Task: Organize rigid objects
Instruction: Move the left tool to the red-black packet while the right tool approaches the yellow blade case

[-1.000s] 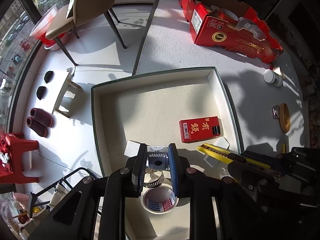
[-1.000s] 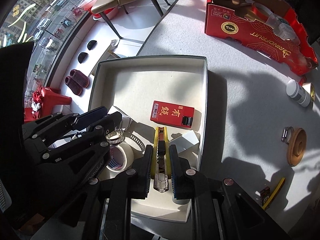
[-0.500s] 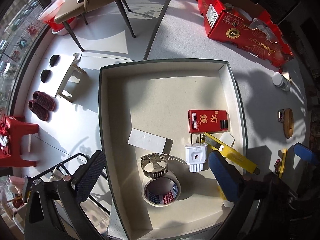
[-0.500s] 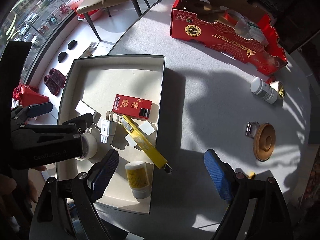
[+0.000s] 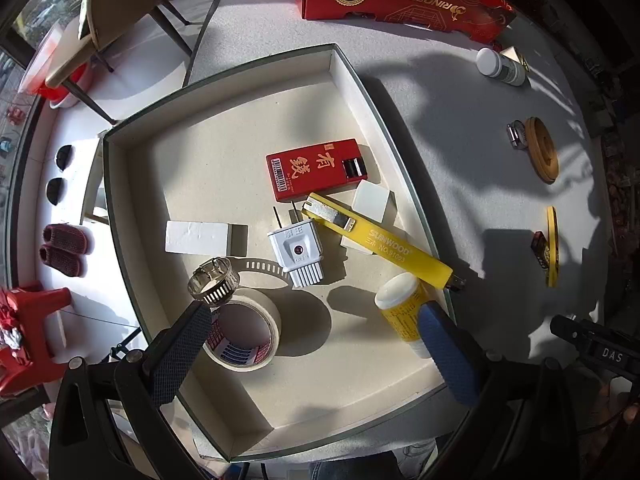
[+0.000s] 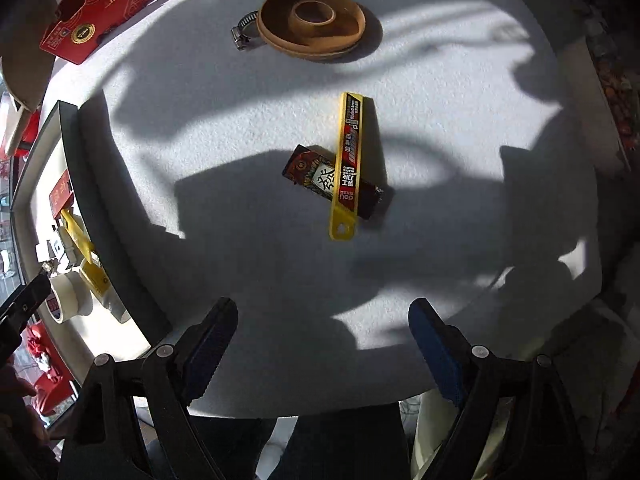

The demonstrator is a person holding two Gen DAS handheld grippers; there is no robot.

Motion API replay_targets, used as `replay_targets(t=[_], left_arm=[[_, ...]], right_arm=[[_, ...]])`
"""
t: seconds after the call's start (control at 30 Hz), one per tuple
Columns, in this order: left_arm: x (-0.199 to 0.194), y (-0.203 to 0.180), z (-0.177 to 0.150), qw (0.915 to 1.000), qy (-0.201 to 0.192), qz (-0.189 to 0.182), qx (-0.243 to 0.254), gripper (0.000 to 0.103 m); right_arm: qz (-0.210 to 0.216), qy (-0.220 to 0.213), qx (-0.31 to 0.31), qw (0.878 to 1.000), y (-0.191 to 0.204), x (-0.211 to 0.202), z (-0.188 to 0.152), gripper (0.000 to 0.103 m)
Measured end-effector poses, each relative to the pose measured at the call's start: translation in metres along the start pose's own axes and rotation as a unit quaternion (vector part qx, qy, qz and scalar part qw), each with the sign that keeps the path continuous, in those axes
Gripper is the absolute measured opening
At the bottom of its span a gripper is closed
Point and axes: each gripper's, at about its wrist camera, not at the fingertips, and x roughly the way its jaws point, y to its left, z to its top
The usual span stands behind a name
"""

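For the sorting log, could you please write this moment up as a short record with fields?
left gripper: open, holding nothing, above the box
right gripper: open, holding nothing, above the table
in box: white plug, yellow utility knife, red card box, tape roll, hose clamp, yellow bottle
on table: yellow blade case lying across a dark packet, wooden disc, white bottle

Both grippers, left [image 5: 316,344] and right [image 6: 322,346], now empty, plug [image 5: 298,250] and cutter [image 5: 376,240] in tray [image 5: 224,76].
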Motion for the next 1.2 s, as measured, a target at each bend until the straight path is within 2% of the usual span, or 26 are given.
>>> replay_targets(t=[0.13, 0.27, 0.43, 0.57, 0.63, 0.7, 0.8, 1.03, 1.13, 1.2], left_arm=[[0.004, -0.018, -0.005, 0.9996, 0.014, 0.003, 0.023, 0.103], [0.003, -0.029, -0.008, 0.9993, 0.02, 0.006, 0.03, 0.103], [-0.007, -0.034, -0.014, 0.9995, 0.025, 0.015, 0.009, 0.103], [-0.014, -0.042, -0.02, 0.9991, 0.029, 0.031, -0.002, 0.103], [-0.016, -0.05, -0.021, 0.9987, 0.032, 0.039, -0.006, 0.103], [-0.016, -0.061, -0.019, 0.9984, 0.035, 0.043, -0.004, 0.103], [-0.016, -0.077, -0.015, 0.9984, 0.034, 0.045, 0.004, 0.103], [-0.009, -0.135, 0.0, 0.9977, 0.04, 0.037, 0.04, 0.103], [0.001, -0.165, 0.008, 0.9972, 0.048, 0.023, 0.053, 0.103], [0.01, -0.188, 0.014, 0.9962, 0.046, 0.028, 0.068, 0.103]], right_arm=[[0.014, 0.004, 0.059, 0.998, -0.032, 0.006, 0.002, 0.088], [0.028, -0.016, 0.09, 0.995, -0.047, 0.005, 0.027, 0.088], [0.009, -0.031, 0.08, 0.996, -0.047, 0.008, 0.078, 0.088], [0.033, -0.01, 0.062, 0.997, -0.041, 0.021, 0.107, 0.088], [0.021, 0.011, 0.037, 0.999, -0.036, 0.032, 0.116, 0.088], [-0.002, 0.009, 0.01, 1.0, -0.03, 0.032, 0.119, 0.094], [-0.014, 0.001, -0.024, 1.0, -0.039, 0.03, 0.113, 0.094], [-0.063, -0.021, -0.04, 0.997, -0.106, 0.023, 0.107, 0.098], [-0.05, -0.011, -0.031, 0.998, -0.129, 0.024, 0.105, 0.098], [-0.03, -0.002, -0.025, 0.999, -0.138, 0.026, 0.104, 0.1]])
